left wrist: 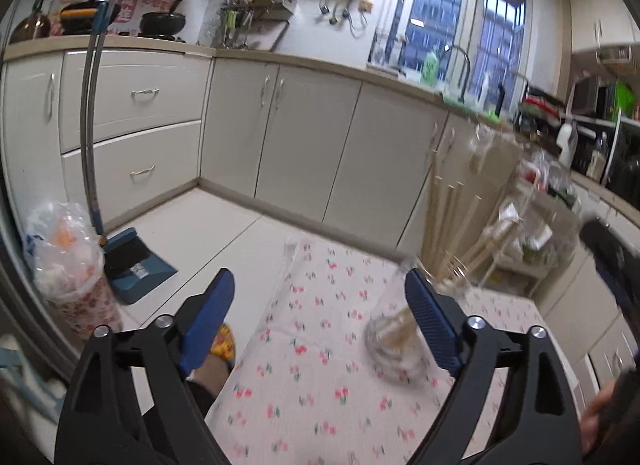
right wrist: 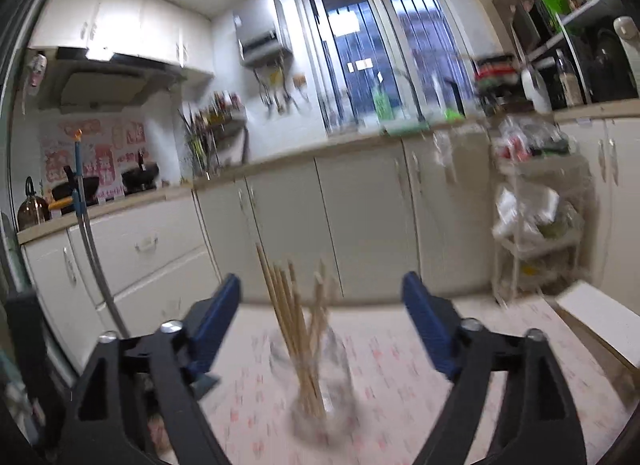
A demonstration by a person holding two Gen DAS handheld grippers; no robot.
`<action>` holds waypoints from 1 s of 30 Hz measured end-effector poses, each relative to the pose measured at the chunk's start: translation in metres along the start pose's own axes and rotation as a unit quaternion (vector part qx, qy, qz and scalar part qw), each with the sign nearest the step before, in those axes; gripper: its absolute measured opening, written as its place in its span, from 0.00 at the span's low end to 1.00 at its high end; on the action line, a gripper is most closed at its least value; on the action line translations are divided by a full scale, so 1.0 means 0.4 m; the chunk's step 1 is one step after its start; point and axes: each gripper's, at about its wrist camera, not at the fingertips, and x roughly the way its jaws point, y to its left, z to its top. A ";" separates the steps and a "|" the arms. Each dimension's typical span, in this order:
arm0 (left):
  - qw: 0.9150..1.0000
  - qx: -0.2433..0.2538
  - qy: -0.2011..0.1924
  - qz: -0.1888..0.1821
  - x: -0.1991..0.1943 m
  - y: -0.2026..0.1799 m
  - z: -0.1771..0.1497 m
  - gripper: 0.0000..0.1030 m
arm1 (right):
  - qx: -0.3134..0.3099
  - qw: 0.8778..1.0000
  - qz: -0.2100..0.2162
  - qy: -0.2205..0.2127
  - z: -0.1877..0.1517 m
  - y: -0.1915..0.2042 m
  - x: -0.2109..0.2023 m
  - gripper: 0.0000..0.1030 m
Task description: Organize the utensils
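Note:
A clear glass jar (right wrist: 320, 397) stands upright on a table with a floral cloth (right wrist: 400, 365) and holds several wooden chopsticks (right wrist: 292, 305). My right gripper (right wrist: 322, 305) is open and empty, jaws wide, just above and behind the jar. In the left wrist view the same jar (left wrist: 394, 349) sits by the right blue finger (left wrist: 430, 325), with the chopsticks (left wrist: 448, 221) leaning right. My left gripper (left wrist: 320, 305) is open and empty over the cloth (left wrist: 320, 365).
Cream kitchen cabinets (left wrist: 304, 137) run along the far wall. A blue dustpan (left wrist: 136, 261) and a bagged bin (left wrist: 68, 265) stand on the floor at left. A white wire cart (right wrist: 536, 217) stands at right. A white box (right wrist: 604, 321) lies on the table's right edge.

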 end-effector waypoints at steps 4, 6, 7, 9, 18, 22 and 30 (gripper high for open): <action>0.999 0.031 0.025 0.014 -0.087 -0.037 0.005 0.90 | 0.014 0.997 -0.022 0.067 -0.014 -0.039 -0.085 0.90; 0.998 0.044 0.039 0.011 -0.135 -0.055 0.006 0.92 | 0.022 0.994 -0.031 0.102 -0.020 -0.054 -0.125 0.91; 0.998 0.052 0.046 0.010 -0.165 -0.065 0.005 0.92 | 0.028 0.993 -0.034 0.111 -0.020 -0.059 -0.146 0.91; 0.996 0.067 0.060 0.007 -0.211 -0.081 0.005 0.92 | 0.036 0.991 -0.038 0.125 -0.023 -0.065 -0.188 0.93; 0.992 0.097 0.085 -0.001 -0.429 -0.095 0.008 0.92 | 0.042 0.984 -0.039 0.170 0.017 -0.010 -0.401 0.93; 0.990 0.115 0.077 -0.003 -0.550 -0.094 -0.003 0.92 | 0.032 0.984 -0.038 0.171 0.020 0.027 -0.502 0.93; 0.991 0.114 0.073 -0.012 -0.720 -0.066 -0.026 0.92 | 0.040 0.985 -0.032 0.162 0.006 0.073 -0.662 0.93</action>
